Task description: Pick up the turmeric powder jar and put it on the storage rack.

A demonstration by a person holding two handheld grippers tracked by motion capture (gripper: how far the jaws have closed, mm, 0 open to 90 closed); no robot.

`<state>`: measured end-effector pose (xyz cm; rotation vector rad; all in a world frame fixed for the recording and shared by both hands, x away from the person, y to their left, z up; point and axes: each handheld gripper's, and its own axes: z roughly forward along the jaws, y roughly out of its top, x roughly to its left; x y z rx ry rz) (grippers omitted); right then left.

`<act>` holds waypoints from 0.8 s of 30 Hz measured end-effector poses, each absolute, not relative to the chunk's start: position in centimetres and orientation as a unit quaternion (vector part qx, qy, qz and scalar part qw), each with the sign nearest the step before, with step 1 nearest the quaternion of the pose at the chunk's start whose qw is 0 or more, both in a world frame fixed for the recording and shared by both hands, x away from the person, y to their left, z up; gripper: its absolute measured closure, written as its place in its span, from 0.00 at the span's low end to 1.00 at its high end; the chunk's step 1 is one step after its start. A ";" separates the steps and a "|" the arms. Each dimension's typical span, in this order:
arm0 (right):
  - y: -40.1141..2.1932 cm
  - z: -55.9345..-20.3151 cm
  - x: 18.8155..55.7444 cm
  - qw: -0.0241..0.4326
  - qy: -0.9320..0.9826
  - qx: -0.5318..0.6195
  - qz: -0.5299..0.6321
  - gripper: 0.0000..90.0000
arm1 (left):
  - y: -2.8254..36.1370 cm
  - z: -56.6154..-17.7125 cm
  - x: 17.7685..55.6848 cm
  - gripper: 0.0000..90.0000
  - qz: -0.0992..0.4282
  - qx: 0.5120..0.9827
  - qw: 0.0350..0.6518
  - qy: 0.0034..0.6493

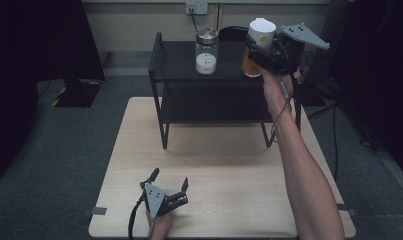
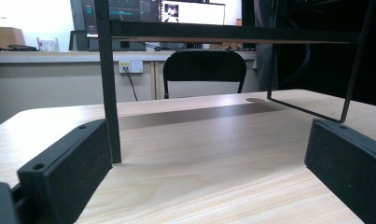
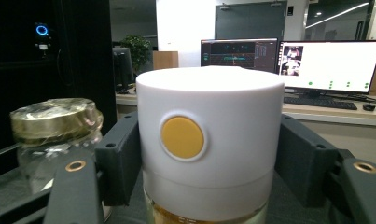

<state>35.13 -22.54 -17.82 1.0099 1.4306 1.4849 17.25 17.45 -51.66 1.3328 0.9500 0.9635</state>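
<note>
Clamped by its white cylindrical plastic cap, clear jar of orange contents (image 1: 259,47) in the right gripper (image 1: 261,50), at 1 o'clock in the high view, at the right end of the black metal two-tier shelf (image 1: 179,62). Fingers (image 3: 118,161) pressed flat against both sides of the cap (image 3: 209,135); round yellow button on its smooth matte front; orange contents visible through the glass below.

Just beside it at 9 o'clock, near but apart: squat clear glass jar with crinkled gold metal lid (image 1: 207,50), white powder in its lower half, standing upright on the shelf's top tier. Nearest obstacle on that side.

Resting on the pale wood-grain table (image 1: 229,165) at 7 o'clock in the high view: left gripper (image 1: 169,187), fingers (image 2: 66,175) spread wide, nothing between them. Ahead of it, thin square black shelf leg (image 2: 108,93) and slim wire foot frame.

Behind the table: black office chair (image 2: 204,67), beige wall with socket, lit monitors (image 3: 330,60).
</note>
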 end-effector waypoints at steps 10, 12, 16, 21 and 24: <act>-22.4 -18.3 36.4 0.404 0.572 0.398 0.592 0.34 | 17.5 -51.7 17.2 0.00 0.413 0.571 0.582 0.407; -22.2 -18.2 36.4 0.409 0.577 0.394 0.587 0.34 | 17.5 -51.7 17.2 0.00 0.413 0.571 0.582 0.407; -22.4 -18.2 36.6 0.406 0.578 0.393 0.589 0.34 | 17.4 -51.7 17.2 0.00 0.413 0.571 0.582 0.407; -22.1 -18.6 36.5 0.411 0.571 0.394 0.591 0.34 | 17.4 -51.6 17.2 0.00 0.413 0.571 0.581 0.407; -22.1 -18.6 36.5 0.411 0.572 0.394 0.591 0.34 | 17.4 -51.7 17.2 0.00 0.413 0.570 0.581 0.407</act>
